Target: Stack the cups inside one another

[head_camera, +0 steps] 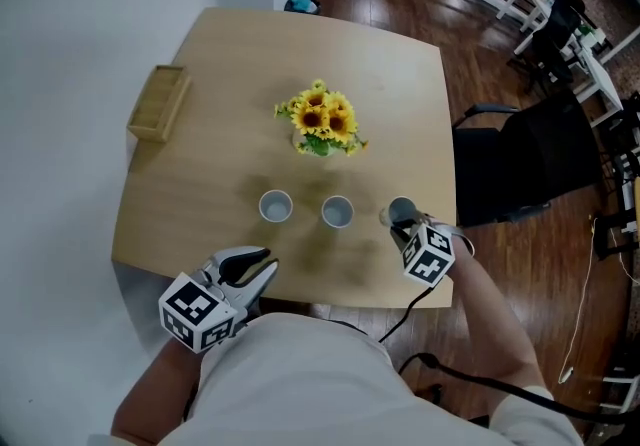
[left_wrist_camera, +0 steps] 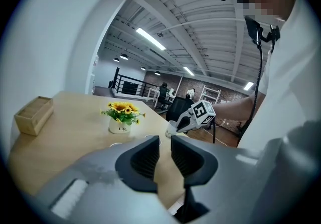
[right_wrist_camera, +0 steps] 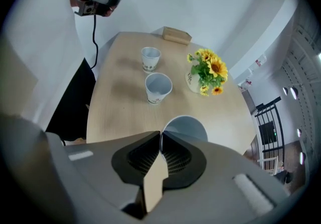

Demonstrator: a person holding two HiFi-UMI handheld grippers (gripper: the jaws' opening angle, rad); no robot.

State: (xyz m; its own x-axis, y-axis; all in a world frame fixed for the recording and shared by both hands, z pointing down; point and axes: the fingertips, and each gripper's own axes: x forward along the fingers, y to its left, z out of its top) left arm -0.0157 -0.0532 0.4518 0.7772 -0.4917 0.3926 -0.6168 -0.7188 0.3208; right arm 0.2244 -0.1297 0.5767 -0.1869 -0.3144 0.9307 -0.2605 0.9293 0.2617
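Observation:
Three white paper cups stand in a row near the table's front edge: the left cup (head_camera: 275, 205), the middle cup (head_camera: 337, 211) and the right cup (head_camera: 400, 211). My right gripper (head_camera: 400, 226) points steeply down and is shut on the near rim of the right cup (right_wrist_camera: 184, 127), with the rim wall pinched between its pads. The right gripper view also shows the middle cup (right_wrist_camera: 158, 88) and the left cup (right_wrist_camera: 150, 59) farther off. My left gripper (head_camera: 262, 266) hovers at the front edge, below the left cup. Its jaws stand a narrow gap apart with nothing between them (left_wrist_camera: 165, 140).
A white vase of sunflowers (head_camera: 320, 119) stands mid-table behind the cups. A wooden box (head_camera: 158, 102) sits at the table's left edge. A black chair (head_camera: 520, 159) stands right of the table (head_camera: 220, 154), with a white wall on the left.

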